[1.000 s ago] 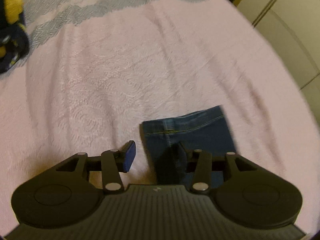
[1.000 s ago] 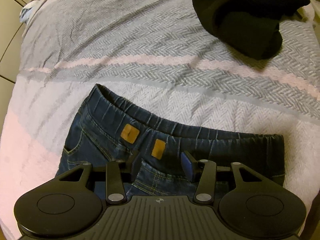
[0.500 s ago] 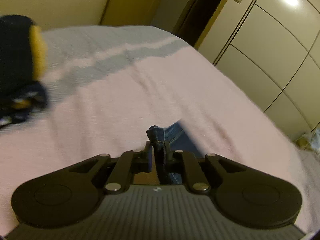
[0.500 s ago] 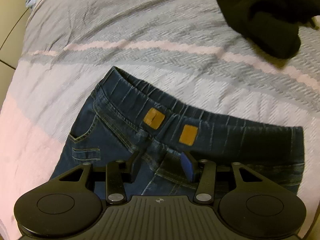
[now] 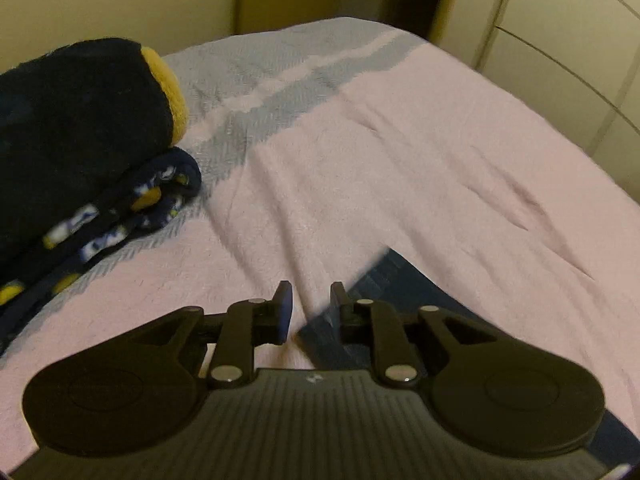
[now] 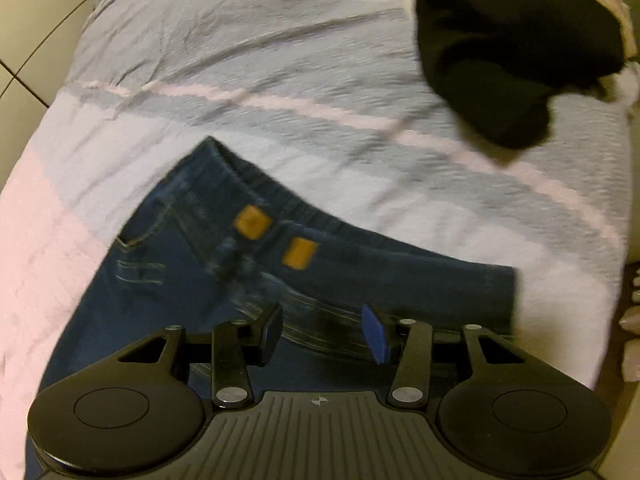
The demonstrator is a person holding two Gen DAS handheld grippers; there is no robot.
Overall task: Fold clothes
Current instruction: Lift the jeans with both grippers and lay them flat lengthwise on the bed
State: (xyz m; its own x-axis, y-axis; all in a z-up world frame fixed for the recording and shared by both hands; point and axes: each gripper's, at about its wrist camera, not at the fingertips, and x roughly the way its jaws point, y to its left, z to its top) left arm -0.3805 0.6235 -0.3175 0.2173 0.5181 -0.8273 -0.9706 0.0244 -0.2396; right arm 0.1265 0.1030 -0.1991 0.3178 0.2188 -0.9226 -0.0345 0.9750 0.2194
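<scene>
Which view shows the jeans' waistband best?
The right wrist view: the jeans lie spread below the open right gripper, waistband and two tan patches visible. The left wrist view catches only a blurred denim strip by the left gripper.

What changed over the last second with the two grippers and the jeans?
The left gripper, open a second ago, shut on a jeans leg end half a second ago and lifted it; now it is open again, with denim lying beside its right finger. The right gripper stayed open above the jeans, near the waistband. The folded dark clothes and black garment stayed put.
</scene>
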